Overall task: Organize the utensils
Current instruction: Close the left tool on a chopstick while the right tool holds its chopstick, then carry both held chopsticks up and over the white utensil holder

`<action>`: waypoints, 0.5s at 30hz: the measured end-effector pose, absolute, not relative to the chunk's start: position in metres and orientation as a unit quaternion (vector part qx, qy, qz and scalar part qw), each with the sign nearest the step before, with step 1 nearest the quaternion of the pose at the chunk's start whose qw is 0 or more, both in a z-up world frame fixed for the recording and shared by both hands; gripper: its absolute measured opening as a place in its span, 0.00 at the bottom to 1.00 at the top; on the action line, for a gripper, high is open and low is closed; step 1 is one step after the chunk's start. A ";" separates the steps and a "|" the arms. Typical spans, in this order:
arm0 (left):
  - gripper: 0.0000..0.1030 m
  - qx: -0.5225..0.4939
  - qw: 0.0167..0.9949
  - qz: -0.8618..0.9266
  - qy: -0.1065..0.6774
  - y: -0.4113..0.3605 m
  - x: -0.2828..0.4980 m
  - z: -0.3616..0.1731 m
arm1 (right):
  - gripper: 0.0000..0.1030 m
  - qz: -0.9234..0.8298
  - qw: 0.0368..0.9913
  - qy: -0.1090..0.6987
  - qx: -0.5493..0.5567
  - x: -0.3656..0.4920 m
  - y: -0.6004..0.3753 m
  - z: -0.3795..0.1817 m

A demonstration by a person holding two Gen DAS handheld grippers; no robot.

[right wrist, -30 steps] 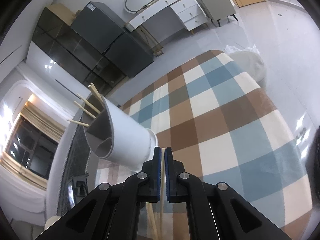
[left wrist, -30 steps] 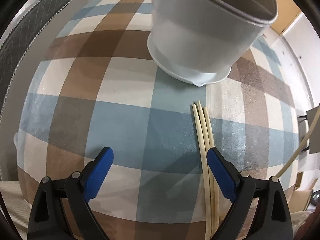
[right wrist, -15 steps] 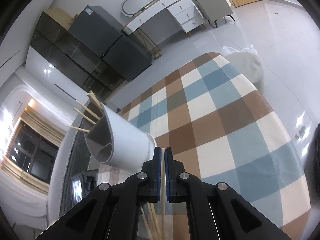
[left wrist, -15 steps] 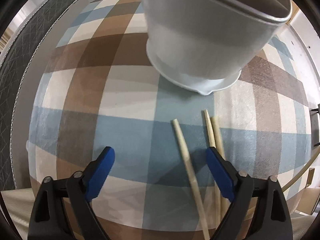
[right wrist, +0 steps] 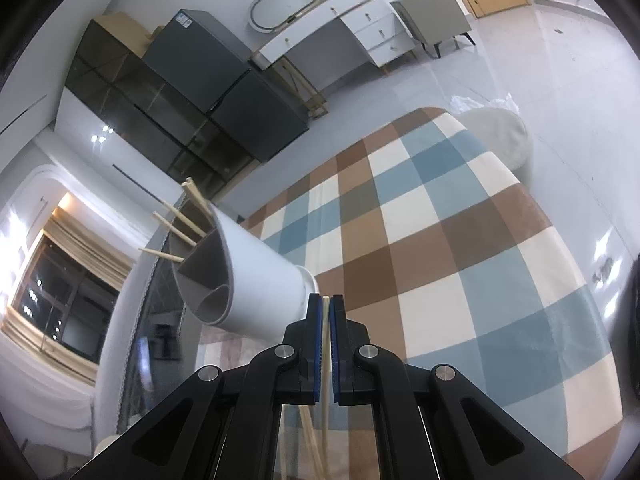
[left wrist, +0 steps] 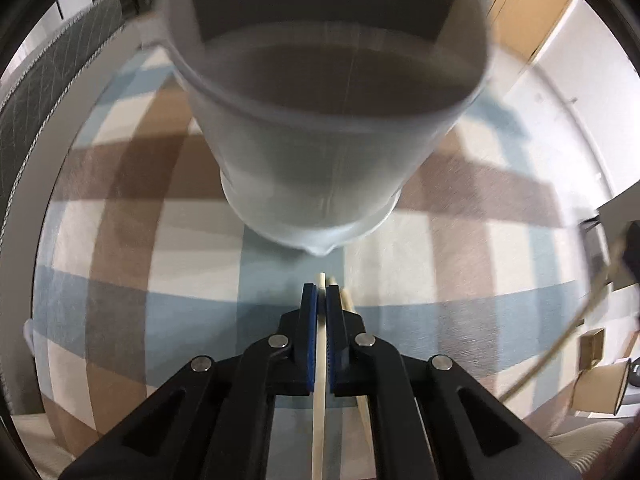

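Checked in blue, brown and cream, the woven rug [left wrist: 120, 240] fills most of the left wrist view, and the tall white plastic utensil holder [left wrist: 320, 152] stands on it in the upper middle of the frame, its grey divided mouth tilted toward the lens. From the right wrist view that same holder [right wrist: 256, 276] sits at centre left, with several pale wooden chopsticks [right wrist: 176, 226] already poking out of its far compartment.

Below the holder, the left gripper [left wrist: 321, 308] has its blue pads clamped on one pale bamboo chopstick [left wrist: 319, 420] — the tip just clears them, right beside the holder's base. A loose chopstick [left wrist: 348, 304] lies touching alongside, so a lift could drag it along.

The right gripper [right wrist: 326, 320] is closed on its own thin chopstick [right wrist: 325, 412].

Both sticks are held near one end — a long free tail could swing, catch the holder's rim and tip it, or slip out mid-carry.
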State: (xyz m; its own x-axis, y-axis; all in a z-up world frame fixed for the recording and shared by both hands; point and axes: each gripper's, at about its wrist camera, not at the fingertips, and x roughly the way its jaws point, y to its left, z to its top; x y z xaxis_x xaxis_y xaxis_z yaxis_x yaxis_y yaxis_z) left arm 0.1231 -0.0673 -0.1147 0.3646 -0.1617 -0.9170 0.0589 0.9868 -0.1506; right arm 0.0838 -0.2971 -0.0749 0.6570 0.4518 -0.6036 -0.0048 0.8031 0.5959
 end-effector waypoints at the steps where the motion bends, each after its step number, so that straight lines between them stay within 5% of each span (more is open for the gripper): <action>1: 0.00 -0.049 0.835 -0.074 0.543 -0.059 0.116 -0.104 | 0.03 0.132 0.868 0.389 0.279 0.082 -0.295 -0.073; 15: 0.00 -0.077 0.912 -0.144 0.376 -0.036 0.042 -0.038 | 0.03 0.119 0.926 0.326 0.151 0.022 -0.247 -0.036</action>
State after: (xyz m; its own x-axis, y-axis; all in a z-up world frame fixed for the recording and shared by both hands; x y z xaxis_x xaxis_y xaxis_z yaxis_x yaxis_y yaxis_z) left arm 0.0422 -0.0360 -0.0384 0.6752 -0.3209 -0.6642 0.2049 0.9466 -0.2490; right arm 0.0216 -0.2468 -0.0356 0.7587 0.3192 -0.5678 -0.1223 0.9260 0.3572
